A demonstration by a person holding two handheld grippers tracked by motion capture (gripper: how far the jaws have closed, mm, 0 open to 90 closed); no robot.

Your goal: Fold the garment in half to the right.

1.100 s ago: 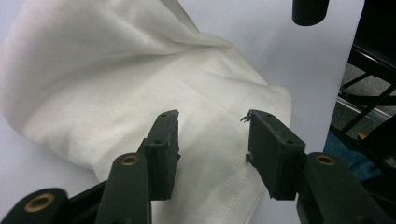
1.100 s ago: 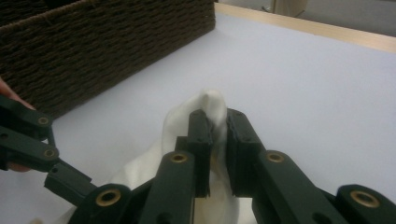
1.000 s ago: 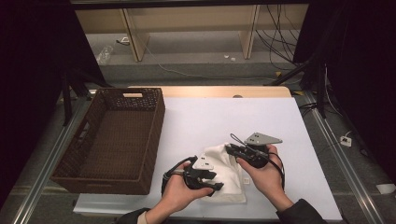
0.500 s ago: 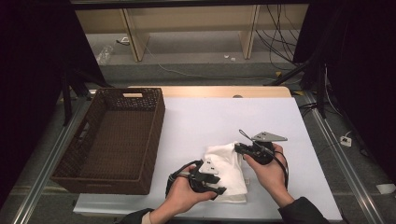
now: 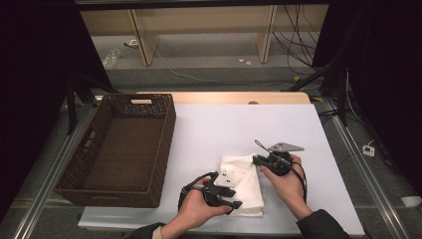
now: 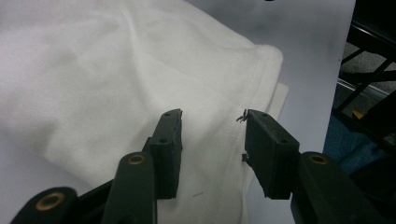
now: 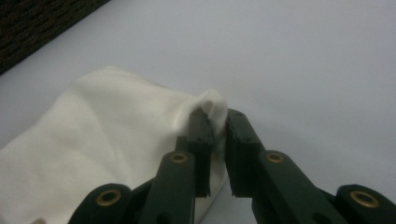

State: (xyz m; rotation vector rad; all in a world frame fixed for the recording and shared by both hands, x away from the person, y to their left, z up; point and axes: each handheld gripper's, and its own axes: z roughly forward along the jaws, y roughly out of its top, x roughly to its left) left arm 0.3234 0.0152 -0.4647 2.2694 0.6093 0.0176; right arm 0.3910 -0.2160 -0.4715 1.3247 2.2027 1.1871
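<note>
White cloth (image 5: 244,181) lies folded on the desk (image 5: 209,129). My right tool (image 7: 216,122) pinches its far corner. My left tool (image 6: 212,133) hovers released above its hem, jaws apart.

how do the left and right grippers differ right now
The left gripper has its jaws apart above the white cloth, gripping nothing; the right gripper has its jaws pinched on a raised fold at the cloth's edge. Both have black jaws and are at the same cloth.
</note>
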